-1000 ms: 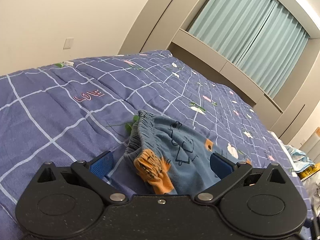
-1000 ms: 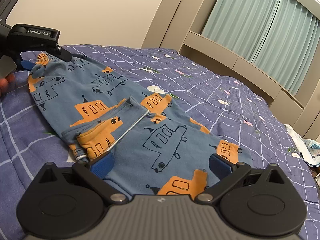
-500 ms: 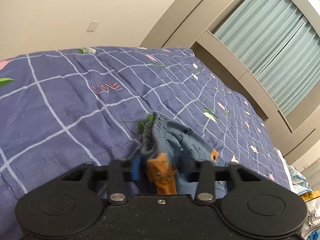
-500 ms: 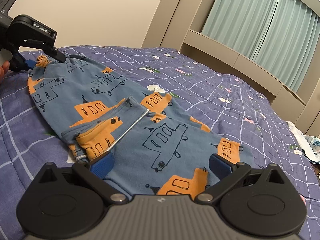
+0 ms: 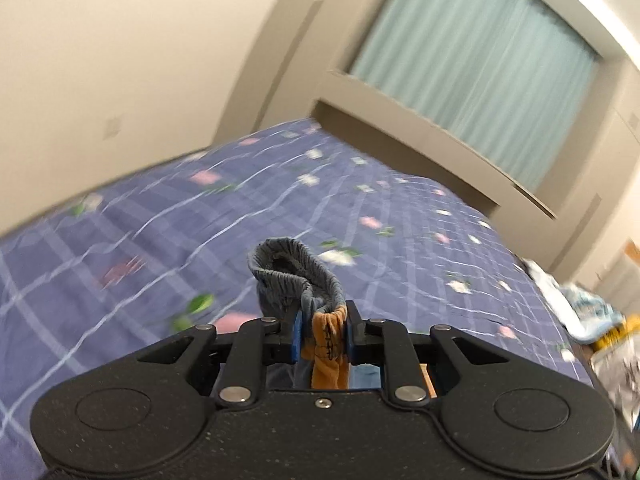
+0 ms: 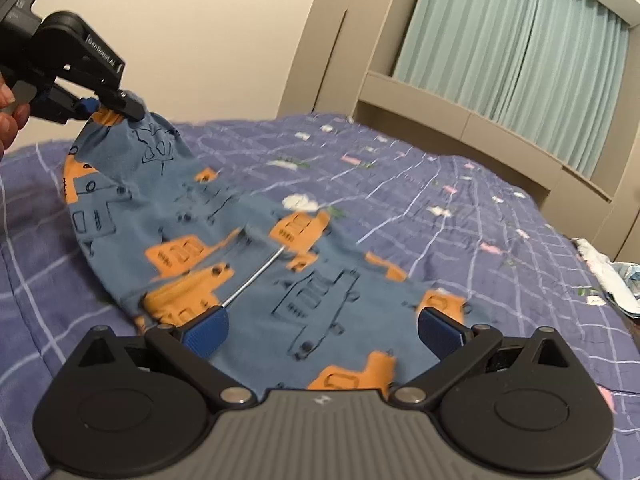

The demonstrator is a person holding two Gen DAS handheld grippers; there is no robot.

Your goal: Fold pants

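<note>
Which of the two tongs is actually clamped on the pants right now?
The left tongs: their blue pads pinch the bunched waistband of the blue cotton pants with orange trucks, lifting it. The right tongs stand wide open.

Bedspread [image 5: 360, 208]: print smeared by motion blur in the left wrist view, motifs unreadable. Pants [image 6: 256, 240]: near hem hidden behind the right gripper [image 6: 322, 330] body at 6 o'clock; printed figures blurred. Hand [image 6: 10, 116]: cut off at 9 o'clock edge, fingertips only. Clutter [image 5: 600, 320] at 4 o'clock: blurred, contents cannot be told.
</note>
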